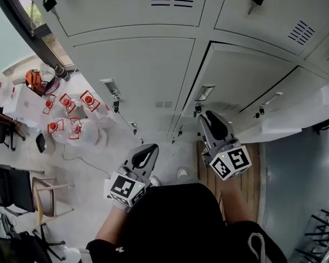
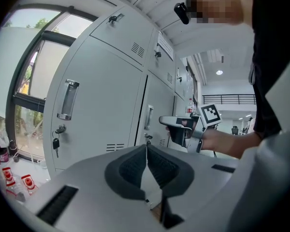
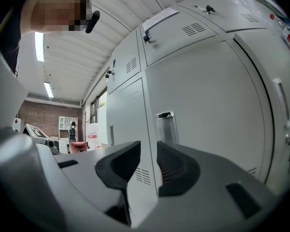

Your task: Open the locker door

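Right tongs (image 3: 149,153) parted and empty, level before the locker door (image 3: 208,110), near its recessed handle (image 3: 165,124). Left tongs (image 2: 146,153) clenched, idle. Likely best: clamp the handle squarely, then pull straight back.

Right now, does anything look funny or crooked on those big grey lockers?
Yes. One grey metal locker door, the one just ahead of the right gripper, is not quite closed. A dark gap runs along its left and top edges, while the neighbouring grey door lies flush. Nothing looks spilled or broken.
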Demonstrator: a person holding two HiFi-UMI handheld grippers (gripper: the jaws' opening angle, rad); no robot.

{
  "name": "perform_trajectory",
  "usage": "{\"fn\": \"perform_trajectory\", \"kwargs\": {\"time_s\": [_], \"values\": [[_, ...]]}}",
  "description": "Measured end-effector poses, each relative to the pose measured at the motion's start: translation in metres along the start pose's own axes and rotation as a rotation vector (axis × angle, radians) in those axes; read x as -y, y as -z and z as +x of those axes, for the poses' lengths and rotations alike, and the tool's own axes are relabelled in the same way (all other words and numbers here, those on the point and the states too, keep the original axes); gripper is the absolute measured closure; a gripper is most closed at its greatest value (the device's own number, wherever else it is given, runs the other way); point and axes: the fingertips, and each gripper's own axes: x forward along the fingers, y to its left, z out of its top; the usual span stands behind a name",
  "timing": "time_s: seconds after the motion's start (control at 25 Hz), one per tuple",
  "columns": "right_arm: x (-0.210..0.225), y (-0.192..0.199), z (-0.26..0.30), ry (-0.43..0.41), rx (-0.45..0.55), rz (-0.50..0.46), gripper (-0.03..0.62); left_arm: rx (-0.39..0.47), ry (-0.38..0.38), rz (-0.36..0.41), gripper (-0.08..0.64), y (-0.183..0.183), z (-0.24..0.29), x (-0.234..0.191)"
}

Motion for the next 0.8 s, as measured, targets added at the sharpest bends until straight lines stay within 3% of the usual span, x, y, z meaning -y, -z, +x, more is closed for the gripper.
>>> {"fn": "perform_trajectory", "kwargs": {"time_s": [0.56,0.8], "values": [[0.015,-0.004,0.063,-0.081,-0.029,-0.133,0.437,-0.004,-0.208,-0.013,0.535,-0.003,0.009,-0.021],[0.02,-0.003,0.079,-0.09,-0.029,-0.074,0.431,0.003,-0.266,-0.01,0.535,-0.006,0.009,-0.026]]}}
